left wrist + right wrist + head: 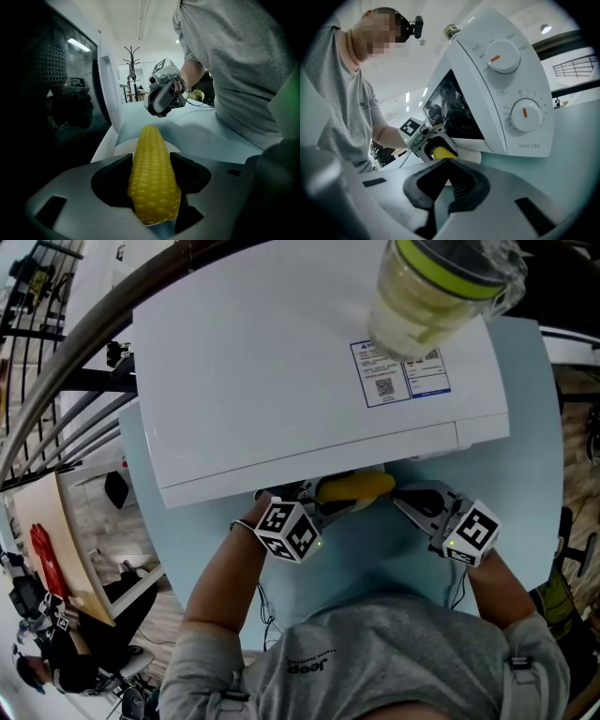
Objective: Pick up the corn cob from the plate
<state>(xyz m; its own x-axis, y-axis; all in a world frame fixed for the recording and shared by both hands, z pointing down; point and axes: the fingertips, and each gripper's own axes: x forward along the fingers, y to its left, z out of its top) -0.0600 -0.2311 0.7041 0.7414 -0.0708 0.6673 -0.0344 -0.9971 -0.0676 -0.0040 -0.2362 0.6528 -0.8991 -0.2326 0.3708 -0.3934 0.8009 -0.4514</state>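
A yellow corn cob (152, 173) lies lengthwise between the jaws of my left gripper (342, 498), and both dark pads press on its sides. Under it shows the rim of a white plate (118, 150), which sits on the table in front of the microwave. In the right gripper view the cob (443, 152) shows in the left gripper (427, 140) over the plate (472, 157). My right gripper (410, 500) hovers just to the right of the cob, jaws shut with nothing between them.
A white microwave (281, 381) stands right behind the plate, its glass door (454, 108) and two dials facing me. A jar with a green lid (436, 287) stands on top of it. The light blue table (375, 559) runs toward my body.
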